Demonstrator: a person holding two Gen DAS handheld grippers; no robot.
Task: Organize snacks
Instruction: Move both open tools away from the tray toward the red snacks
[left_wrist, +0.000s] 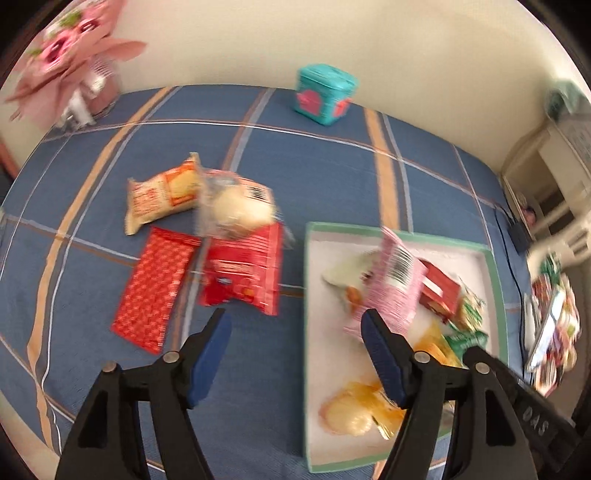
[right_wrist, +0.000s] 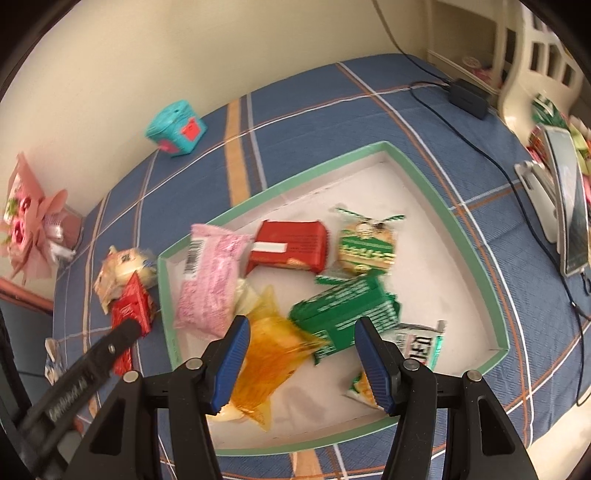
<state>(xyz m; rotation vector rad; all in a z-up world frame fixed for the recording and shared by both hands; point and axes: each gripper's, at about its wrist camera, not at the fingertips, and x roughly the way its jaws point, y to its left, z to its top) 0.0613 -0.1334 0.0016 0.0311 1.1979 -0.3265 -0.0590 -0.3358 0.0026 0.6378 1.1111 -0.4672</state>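
A green-rimmed white tray (left_wrist: 495, 280) (right_wrist: 476, 236) lies on the blue plaid cloth and holds several snacks: a pink packet (right_wrist: 210, 284) (left_wrist: 391, 280), a red box (right_wrist: 291, 247), green packets (right_wrist: 347, 314) and an amber bag (right_wrist: 269, 362). Left of the tray lie a red patterned packet (left_wrist: 153, 291), a red bag (left_wrist: 245, 273), a clear bun pack (left_wrist: 236, 206) and a cream-orange packet (left_wrist: 162, 195). My left gripper (left_wrist: 295, 354) is open and empty above the cloth beside the tray. My right gripper (right_wrist: 301, 363) is open and empty above the tray.
A teal box (left_wrist: 325, 94) (right_wrist: 175, 129) stands near the wall. A pink bouquet (left_wrist: 70, 62) sits at the far left. A phone on a stand (right_wrist: 567, 206), a black adapter (right_wrist: 469, 98) with cables and a white chair (right_wrist: 535, 66) are at the right.
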